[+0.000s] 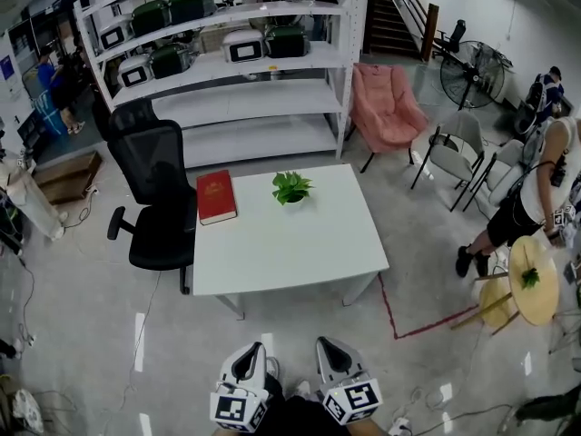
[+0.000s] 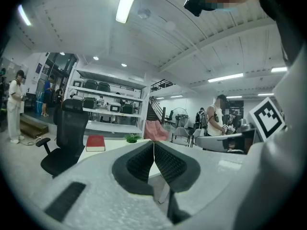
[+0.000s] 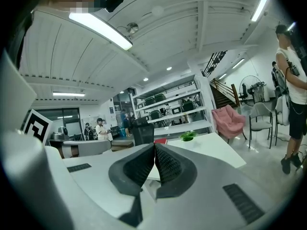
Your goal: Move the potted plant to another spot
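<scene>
A small potted plant (image 1: 290, 189) with green leaves in a white pot stands near the far edge of the white table (image 1: 300, 243). It shows small and distant in the left gripper view (image 2: 132, 138) and the right gripper view (image 3: 187, 136). My left gripper (image 1: 251, 365) and right gripper (image 1: 333, 358) are held low, side by side, well short of the table's near edge. Both are shut with nothing between the jaws; the pads meet in the left gripper view (image 2: 153, 156) and the right gripper view (image 3: 154, 158).
A red book (image 1: 216, 196) lies at the table's far left corner. A black office chair (image 1: 156, 198) stands left of the table. White shelving (image 1: 227, 53) with boxes is behind, a pink chair (image 1: 386, 107) to the right, and a person (image 1: 536, 189) at the far right.
</scene>
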Tool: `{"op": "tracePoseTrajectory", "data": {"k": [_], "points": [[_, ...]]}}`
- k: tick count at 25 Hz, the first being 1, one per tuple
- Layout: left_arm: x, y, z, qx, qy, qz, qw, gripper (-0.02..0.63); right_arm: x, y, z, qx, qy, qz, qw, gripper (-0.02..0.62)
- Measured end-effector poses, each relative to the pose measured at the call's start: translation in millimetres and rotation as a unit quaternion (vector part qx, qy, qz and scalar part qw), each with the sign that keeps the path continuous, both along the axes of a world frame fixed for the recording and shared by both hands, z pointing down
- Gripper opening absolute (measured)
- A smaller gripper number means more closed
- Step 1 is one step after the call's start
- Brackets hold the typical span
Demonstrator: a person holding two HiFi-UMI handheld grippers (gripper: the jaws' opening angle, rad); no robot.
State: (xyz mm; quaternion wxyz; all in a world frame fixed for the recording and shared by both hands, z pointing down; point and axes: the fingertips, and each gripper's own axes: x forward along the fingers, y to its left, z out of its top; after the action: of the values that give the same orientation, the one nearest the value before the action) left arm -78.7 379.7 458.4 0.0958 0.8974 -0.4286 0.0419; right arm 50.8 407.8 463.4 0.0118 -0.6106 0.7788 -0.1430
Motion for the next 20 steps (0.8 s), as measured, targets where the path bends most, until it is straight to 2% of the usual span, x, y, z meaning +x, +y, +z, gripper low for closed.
{"op": "tracePoseTrajectory", "data": {"k": [10,20], "points": [[16,-21,11,-0.005,0.0,0.003,1.0,0.017,13,-21,13,-0.013,-0.004,-0.004,1.0,0.012],[35,-87,11,-0.01,0.009,0.013,0.9998,0.017,26,-83,16,-0.022,0.005,0.002,1.0,0.012]]}}
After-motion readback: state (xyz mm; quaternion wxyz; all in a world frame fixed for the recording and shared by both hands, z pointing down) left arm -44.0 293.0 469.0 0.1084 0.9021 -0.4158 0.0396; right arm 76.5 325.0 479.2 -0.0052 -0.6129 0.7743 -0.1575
